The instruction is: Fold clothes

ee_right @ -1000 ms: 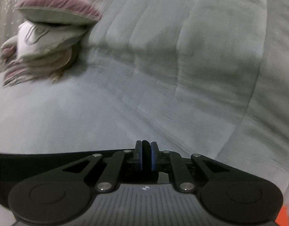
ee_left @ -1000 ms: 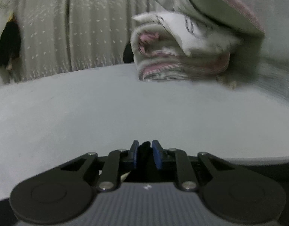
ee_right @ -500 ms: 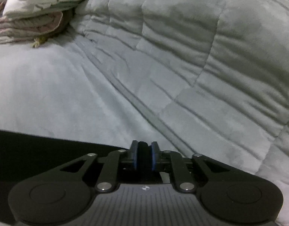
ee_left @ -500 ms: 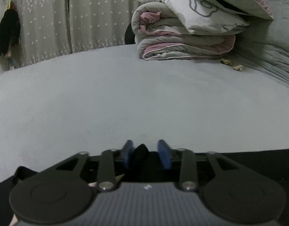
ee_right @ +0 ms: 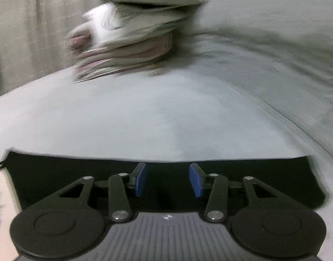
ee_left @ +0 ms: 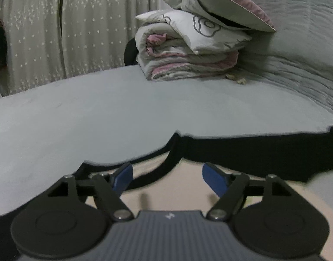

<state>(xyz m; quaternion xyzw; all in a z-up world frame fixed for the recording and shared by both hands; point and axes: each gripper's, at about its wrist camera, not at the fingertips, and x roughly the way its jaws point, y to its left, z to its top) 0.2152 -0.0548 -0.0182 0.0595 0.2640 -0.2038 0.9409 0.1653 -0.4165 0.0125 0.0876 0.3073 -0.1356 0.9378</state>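
- Left gripper (ee_left: 167, 179): I read the jaws as spread wide, blue pads (ee_left: 123, 177) far apart, nothing between them.
- Just ahead of and under the L fingertips: black garment (ee_left: 242, 150), lying flat on the grey bed sheet (ee_left: 101, 113). A thin black strap or neckline edge curves across betw. the pads; a beige/tan area shows below it. I can't tell what the tan part is.
- Right gripper (ee_right: 167, 179): jaws also spread, pads (ee_right: 140, 179) apart, holding nothing.
- Directly under and ahead of the R fingertips: same black garment (ee_right: 68, 174), its far edge running straight across the view, sheet (ee_right: 144, 119) beyond it.
- Far ahead of L gripper, slightly right: folded quilt stack (ee_left: 188, 58), pink and white, w/ a pillow (ee_left: 220, 8) on top.
- Right of the stack: grey quilted blanket (ee_left: 296, 54), bunched up.
- Far ahead-left: dotted curtain (ee_left: 57, 32).
- R wrist view is motion-blurred; stack (ee_right: 123, 50) and blanket (ee_right: 275, 43) are recognisable but detail is lost.
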